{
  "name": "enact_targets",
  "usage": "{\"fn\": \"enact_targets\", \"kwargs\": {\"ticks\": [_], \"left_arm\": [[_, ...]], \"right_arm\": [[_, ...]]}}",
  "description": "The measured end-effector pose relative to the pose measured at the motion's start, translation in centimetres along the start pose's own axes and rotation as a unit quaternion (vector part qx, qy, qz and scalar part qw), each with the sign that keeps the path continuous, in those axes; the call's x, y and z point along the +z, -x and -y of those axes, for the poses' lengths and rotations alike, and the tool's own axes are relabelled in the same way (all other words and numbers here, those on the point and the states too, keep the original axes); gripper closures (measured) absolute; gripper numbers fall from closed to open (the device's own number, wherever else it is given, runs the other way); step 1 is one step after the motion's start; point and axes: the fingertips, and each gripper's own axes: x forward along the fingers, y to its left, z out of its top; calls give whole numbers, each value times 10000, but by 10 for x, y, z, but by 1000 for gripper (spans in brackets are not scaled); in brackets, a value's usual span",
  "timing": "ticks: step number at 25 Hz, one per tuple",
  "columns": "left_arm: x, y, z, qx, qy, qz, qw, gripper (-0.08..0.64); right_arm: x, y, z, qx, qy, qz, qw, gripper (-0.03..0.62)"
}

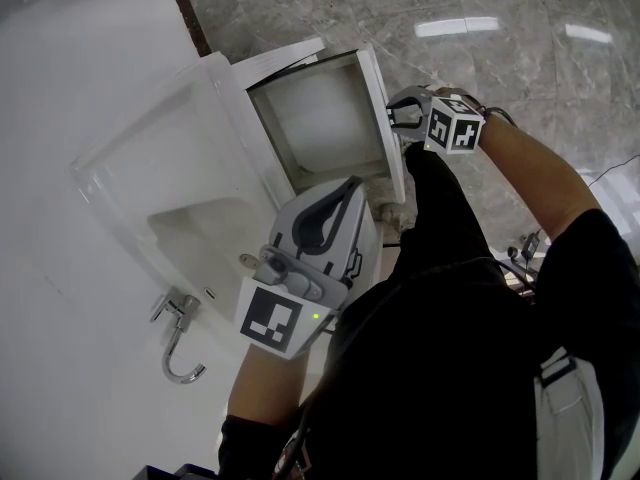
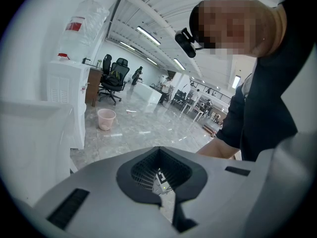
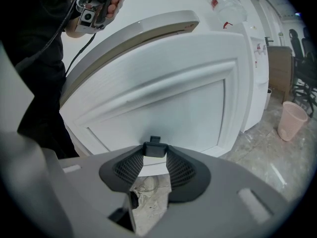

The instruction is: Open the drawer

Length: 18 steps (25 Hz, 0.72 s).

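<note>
Head view: the drawer (image 1: 385, 118) stands drawn well out from under the white surface (image 1: 90, 118) that carries the sink (image 1: 190, 183), and its box is bare inside. The right claw (image 1: 403, 115) sits at the drawer's front panel. The left claw (image 1: 322, 220) hangs raised over the sink's near edge, jaws together on nothing.

Left gripper view: that claw points off across the room's floor (image 2: 148, 128), closed and empty.

Right gripper view: the right claw is narrowed onto a small dark pull (image 3: 154, 146) at the panel's middle. The drawer looks rigid and light, probably on runners. That pull is the place to hold, drawn straight outward, since so small a grip could slip.
</note>
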Motion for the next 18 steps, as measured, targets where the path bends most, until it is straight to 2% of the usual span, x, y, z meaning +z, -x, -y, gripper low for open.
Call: {"fn": "enact_targets", "kwargs": {"ticks": [18], "left_arm": [[1, 8, -4, 65, -12, 10, 10000, 565]], "right_arm": [[-8, 11, 1, -26, -283, 78, 9996, 474]]}}
